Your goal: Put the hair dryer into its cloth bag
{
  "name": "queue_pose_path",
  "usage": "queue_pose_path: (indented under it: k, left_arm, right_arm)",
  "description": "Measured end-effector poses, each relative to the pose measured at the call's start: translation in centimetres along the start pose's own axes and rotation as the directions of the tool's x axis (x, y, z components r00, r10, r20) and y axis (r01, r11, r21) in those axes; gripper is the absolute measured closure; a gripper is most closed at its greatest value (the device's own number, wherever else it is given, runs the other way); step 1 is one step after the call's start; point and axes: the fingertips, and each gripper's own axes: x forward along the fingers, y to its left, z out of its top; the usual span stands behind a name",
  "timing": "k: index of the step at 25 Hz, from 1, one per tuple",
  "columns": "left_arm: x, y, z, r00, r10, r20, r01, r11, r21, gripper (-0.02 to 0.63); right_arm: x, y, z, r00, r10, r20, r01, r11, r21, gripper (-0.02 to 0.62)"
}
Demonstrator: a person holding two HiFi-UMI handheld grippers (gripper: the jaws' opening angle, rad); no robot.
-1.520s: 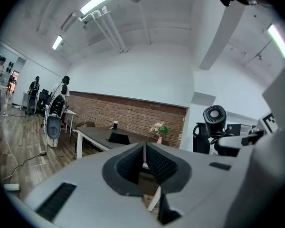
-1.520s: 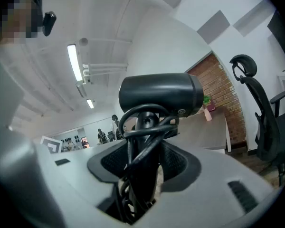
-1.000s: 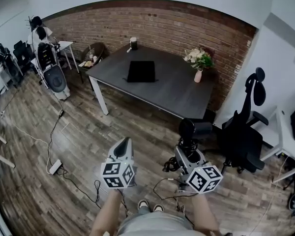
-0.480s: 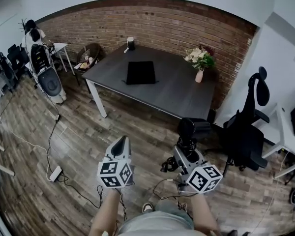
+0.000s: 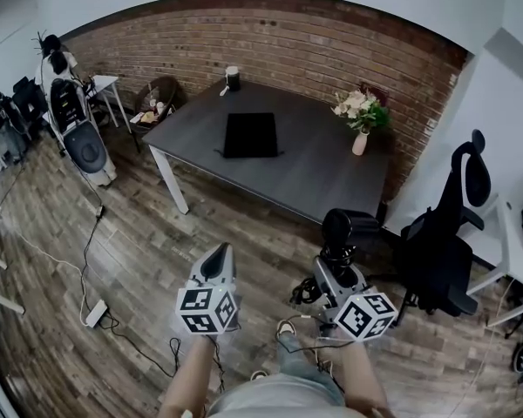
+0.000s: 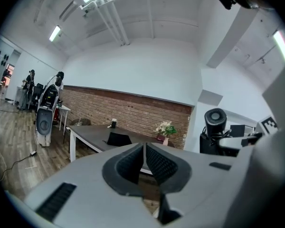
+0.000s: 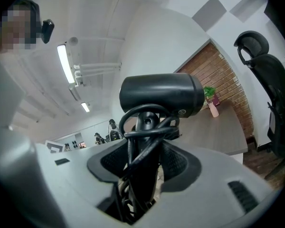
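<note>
A plank floor (image 5: 139, 233) runs back to a brick wall (image 5: 288, 46), and a dark counter (image 5: 314, 177) on white legs stands in front of the wall. At the far left, some upright equipment (image 5: 74, 124) is parked by a small white table. A power strip (image 5: 97, 313) lies on the floor near it.

On the counter, a dark cup (image 5: 233, 77) sits at the back edge. The bag (image 5: 250, 135) lies flat near the middle, well apart from both grippers. A vase (image 5: 360, 142) of flowers stands towards the counter's right end. A black chair (image 5: 449, 251) is off to the right, beside the counter.

The left gripper (image 5: 219, 253) is held over the floor, short of the counter. Its jaws are closed together with nothing between them. The right gripper (image 5: 335, 266) is beside it. Its jaws are clamped on the handle of the black dryer (image 5: 344, 227), which stands upright with its barrel above the jaws. The cord (image 7: 133, 127) is looped around the handle and hangs down between the jaws. The dryer is off the counter, nowhere near the bag.
</note>
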Motion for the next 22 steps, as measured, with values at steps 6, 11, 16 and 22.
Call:
queue_pose_path:
  k: [6,11,16,22]
  left_arm:
    - [5.6,0.3,1.6,0.999,0.036,0.013,-0.036,0.999,0.002,0.586]
    - [10.3,0.8,2.6,0.997,0.08,0.02,-0.08,0.997,-0.007,0.586]
    - [14.6,1.5,3.3,0.993,0.111,0.025,-0.111,0.994,-0.007,0.586]
    - [19.1,2.7,4.1,0.989,0.147,0.035,-0.146,0.989,-0.009,0.586]
  right_arm:
    - [4.9,-3.9,2.8,0.999,0.031,-0.011,-0.031,1.0,0.0,0.396]
    - [9.3,-7.4,5.3,0.998,0.058,-0.033,-0.058,0.998,0.0,0.396]
    - [13.3,-10.4,7.2,0.996,0.079,-0.039,-0.08,0.997,-0.005,0.396]
    - [17.5,-13.4,8.5,0.994,0.095,-0.061,-0.095,0.995,0.006,0.397]
